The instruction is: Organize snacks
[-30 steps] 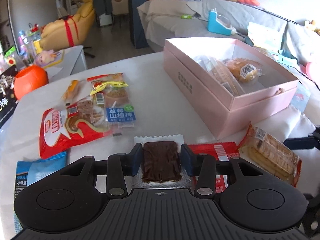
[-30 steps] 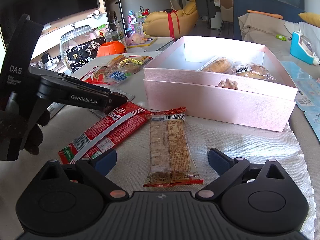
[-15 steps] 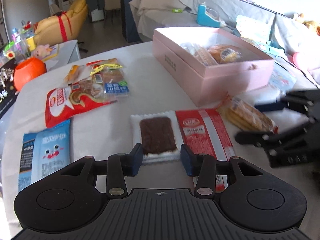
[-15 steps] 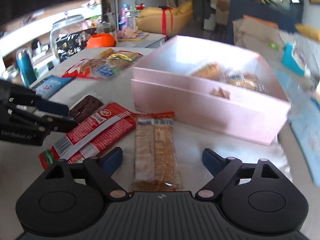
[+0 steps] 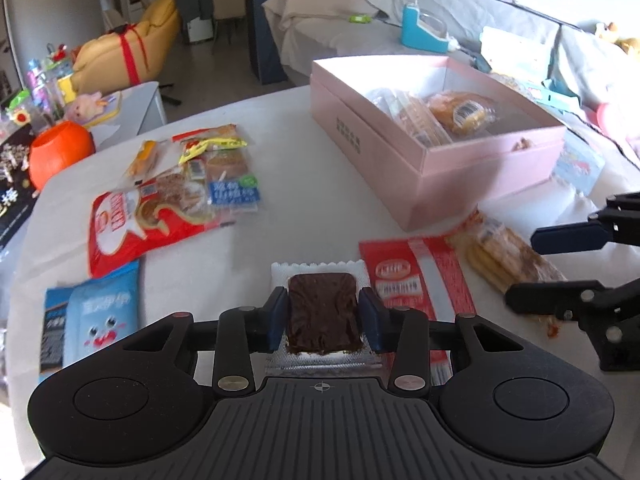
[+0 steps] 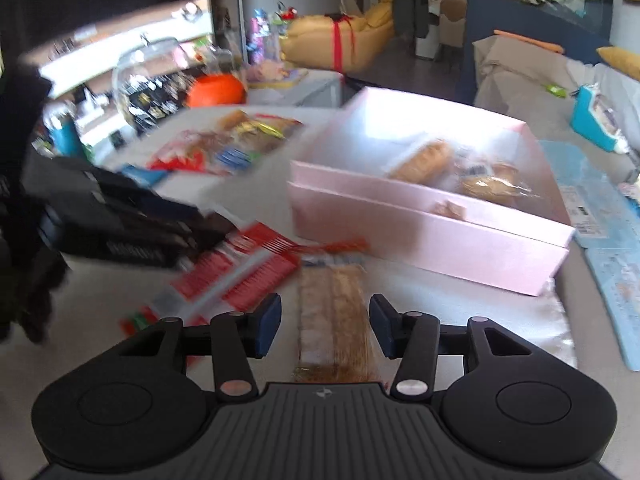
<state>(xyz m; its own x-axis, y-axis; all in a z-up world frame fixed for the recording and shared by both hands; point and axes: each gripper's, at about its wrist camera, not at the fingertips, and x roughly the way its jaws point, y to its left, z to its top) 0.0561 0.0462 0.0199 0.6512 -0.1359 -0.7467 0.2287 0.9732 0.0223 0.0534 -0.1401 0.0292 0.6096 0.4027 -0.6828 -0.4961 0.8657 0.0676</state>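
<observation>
Few wrapped pastries already in pink box (image 5: pixel 400 168) ahead. Left gripper (image 5: pixel 323 316) closing, clamped on chocolate wafer (image 5: pixel 322 312); right gripper (image 6: pixel 325 326) closing around biscuit pack (image 6: pixel 334 320), pads apart. Most snacks left on bench (image 5: pixel 296 184).

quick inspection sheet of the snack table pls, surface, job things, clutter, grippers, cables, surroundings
surface: white table, snacks spread over it
job's things: open pink box holding wrapped pastries; brown snack pack; red packet; biscuit pack; large red bag; blue packet
clutter: orange pumpkin pot; glass jar
grippers: left hand-held gripper closing, pads against the brown snack pack; right hand-held gripper closing, biscuit pack between its jaws, small gaps either side
cables: nothing seen
surroundings: covered grey sofa; yellow armchair with red ribbon
</observation>
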